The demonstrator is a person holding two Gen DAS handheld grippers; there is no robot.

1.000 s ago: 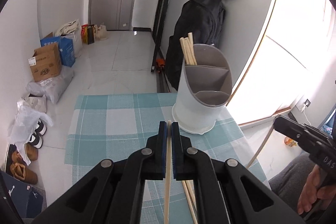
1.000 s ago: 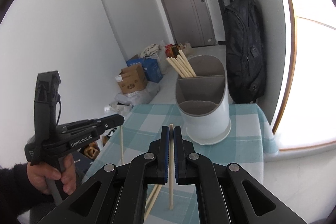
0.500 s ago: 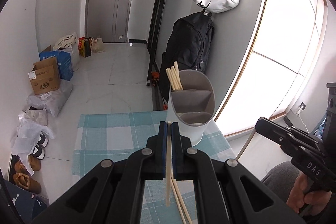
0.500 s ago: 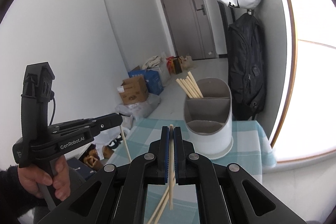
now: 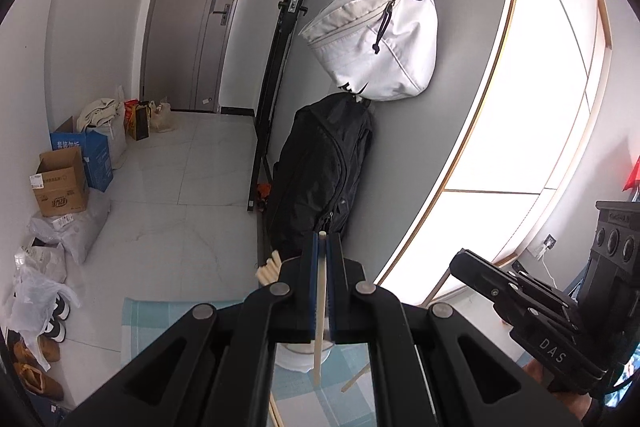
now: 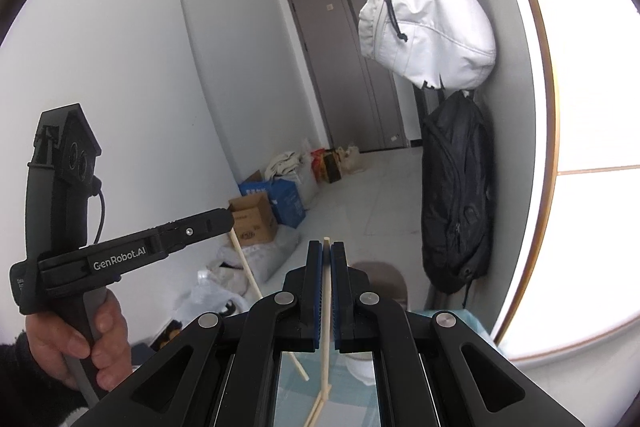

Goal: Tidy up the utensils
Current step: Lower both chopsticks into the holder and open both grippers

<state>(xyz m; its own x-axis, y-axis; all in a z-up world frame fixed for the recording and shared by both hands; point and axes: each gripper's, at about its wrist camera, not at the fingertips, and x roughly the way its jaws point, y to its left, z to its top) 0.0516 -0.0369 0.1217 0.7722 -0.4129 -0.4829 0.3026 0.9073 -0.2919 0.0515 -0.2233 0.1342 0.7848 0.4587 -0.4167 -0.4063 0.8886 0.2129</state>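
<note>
over the teal checked tablecloth (image 5: 152,319), each gripper's jaws are clamped on one pale, slim wooden chopstick: left gripper (image 5: 321,287), left chopstick (image 5: 319,347); right gripper (image 6: 327,291), right chopstick (image 6: 325,355).

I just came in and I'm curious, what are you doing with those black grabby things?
A person holds a gripper in each hand. The left gripper is shut on one chopstick, and the right gripper is shut on another chopstick. More chopsticks stick out of the utensil holder on the checked tablecloth below.
</note>
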